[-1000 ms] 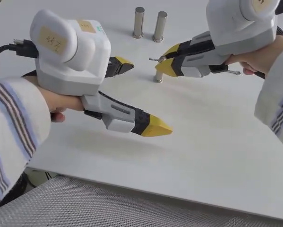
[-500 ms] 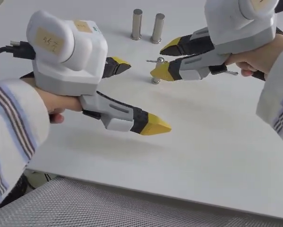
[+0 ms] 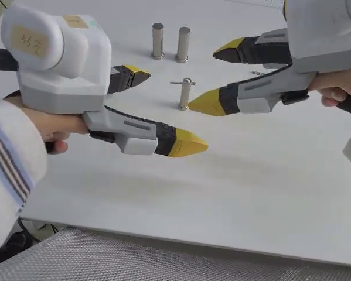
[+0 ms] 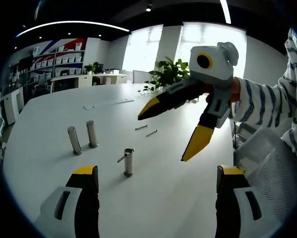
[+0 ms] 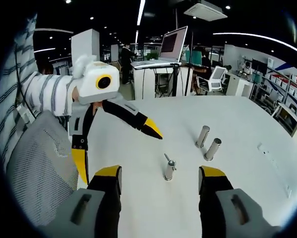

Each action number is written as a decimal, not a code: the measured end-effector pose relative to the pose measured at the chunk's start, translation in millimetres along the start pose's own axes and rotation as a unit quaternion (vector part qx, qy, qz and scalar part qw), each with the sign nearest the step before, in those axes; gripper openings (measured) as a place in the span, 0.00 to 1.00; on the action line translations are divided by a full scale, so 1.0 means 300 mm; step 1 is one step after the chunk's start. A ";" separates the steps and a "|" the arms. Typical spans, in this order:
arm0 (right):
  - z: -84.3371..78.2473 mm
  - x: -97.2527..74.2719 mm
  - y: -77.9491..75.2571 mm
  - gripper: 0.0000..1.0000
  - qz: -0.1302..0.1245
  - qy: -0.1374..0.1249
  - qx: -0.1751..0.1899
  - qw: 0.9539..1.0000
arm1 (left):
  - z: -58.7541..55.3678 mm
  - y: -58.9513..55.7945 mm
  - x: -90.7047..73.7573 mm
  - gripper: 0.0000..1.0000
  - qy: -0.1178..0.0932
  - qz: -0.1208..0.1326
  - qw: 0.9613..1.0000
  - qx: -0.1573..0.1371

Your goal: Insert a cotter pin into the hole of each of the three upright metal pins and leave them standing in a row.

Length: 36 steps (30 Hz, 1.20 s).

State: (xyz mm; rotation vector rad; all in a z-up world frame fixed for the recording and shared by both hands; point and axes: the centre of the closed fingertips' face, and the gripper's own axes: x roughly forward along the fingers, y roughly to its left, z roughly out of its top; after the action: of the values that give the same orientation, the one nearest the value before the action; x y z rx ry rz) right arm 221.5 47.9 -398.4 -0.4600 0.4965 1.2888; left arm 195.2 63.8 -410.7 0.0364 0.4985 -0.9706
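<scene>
Three upright metal pins stand on the white table. The nearest pin has a cotter pin through its top hole, sticking out sideways. Two bare pins stand side by side behind it, also seen as bare pins. My right gripper is open just right of the nearest pin, touching nothing. My left gripper is open in front left of the pin, empty.
Two loose cotter pins lie on the table beyond the pins. A grey mesh chair back sits at the table's near edge. Office desks and plants stand far behind.
My right gripper has opened, let go of the cotter pin and drawn back to the right; the cotter pin stays in the nearest pin. The left gripper has barely moved.
</scene>
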 end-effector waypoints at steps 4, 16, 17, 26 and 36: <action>-0.009 -0.053 0.017 0.66 -0.019 -0.008 0.022 1.000 | 0.021 -0.021 -0.003 0.99 -0.003 0.002 1.000 0.003; -0.073 -0.156 0.023 0.79 -0.080 -0.059 0.116 0.988 | 0.032 -0.031 -0.020 0.99 -0.005 0.012 1.000 0.007; -0.078 -0.163 0.027 0.79 -0.082 -0.061 0.120 0.987 | 0.033 -0.031 -0.021 0.99 -0.007 0.012 1.000 0.006; -0.101 -0.192 0.037 0.88 -0.106 -0.074 0.150 0.980 | 0.030 -0.015 -0.055 0.96 -0.016 0.031 0.999 -0.004; -0.161 -0.208 0.025 0.98 -0.143 -0.077 0.203 0.966 | 0.026 0.010 -0.082 0.96 -0.017 0.045 0.999 -0.011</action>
State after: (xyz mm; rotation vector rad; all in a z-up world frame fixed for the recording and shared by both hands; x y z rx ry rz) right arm 197.2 -27.5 -401.3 -0.0800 0.5262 0.9055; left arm 189.3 82.8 -393.8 0.0221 0.4727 -0.8759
